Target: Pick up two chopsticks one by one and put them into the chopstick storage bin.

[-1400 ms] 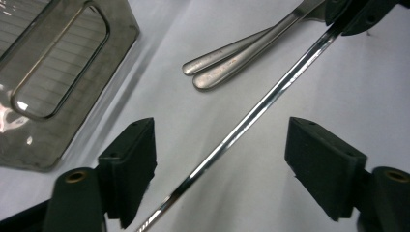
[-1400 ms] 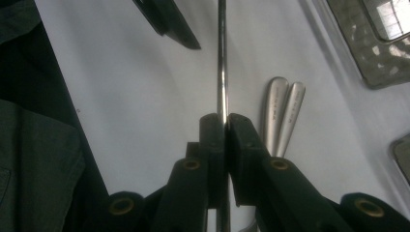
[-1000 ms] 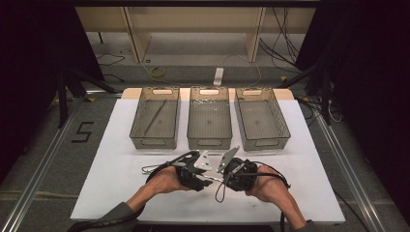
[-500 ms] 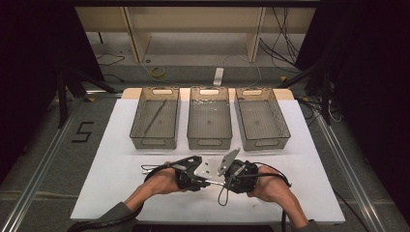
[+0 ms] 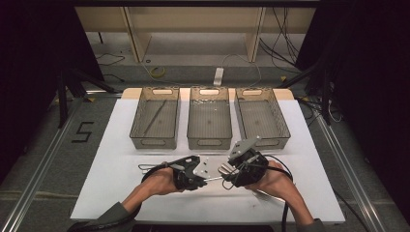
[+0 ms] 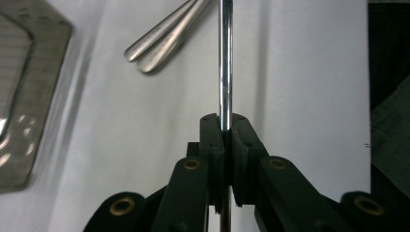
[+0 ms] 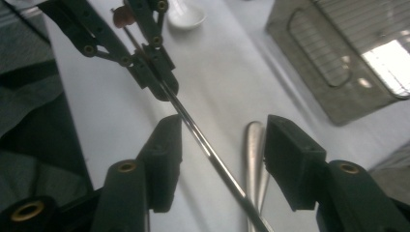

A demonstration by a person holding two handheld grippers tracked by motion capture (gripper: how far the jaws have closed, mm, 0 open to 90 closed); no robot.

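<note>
**Rod passes from right tongs to left**

Left tongs (image 6: 226, 137) are clenched on the rod (image 6: 225, 63): in the left gripper view the two pads meet around the thin shiny shaft, which runs straight out ahead of them. Your right tongs (image 7: 220, 159) have just been opening; their jaws stand apart on either side of the rod (image 7: 203, 142) and neither pad presses on it, so the left hand alone carries it.

From above, the rod (image 5: 212, 178) spans the short gap between your two hands near the front edge of the bench (image 5: 116, 159), its long axis running roughly along that edge. The left tongs (image 5: 196, 170) and right tongs (image 5: 227, 169) face each other across it.

Behind it stand three bins in a row toward the far edge; the left bin (image 5: 155, 140) already holds something long and thin, and your left hand is the nearer to it. Two spoon handles (image 6: 164, 36) lie on the bench just beside the rod, so pull the right tongs clear before you swing it.
</note>
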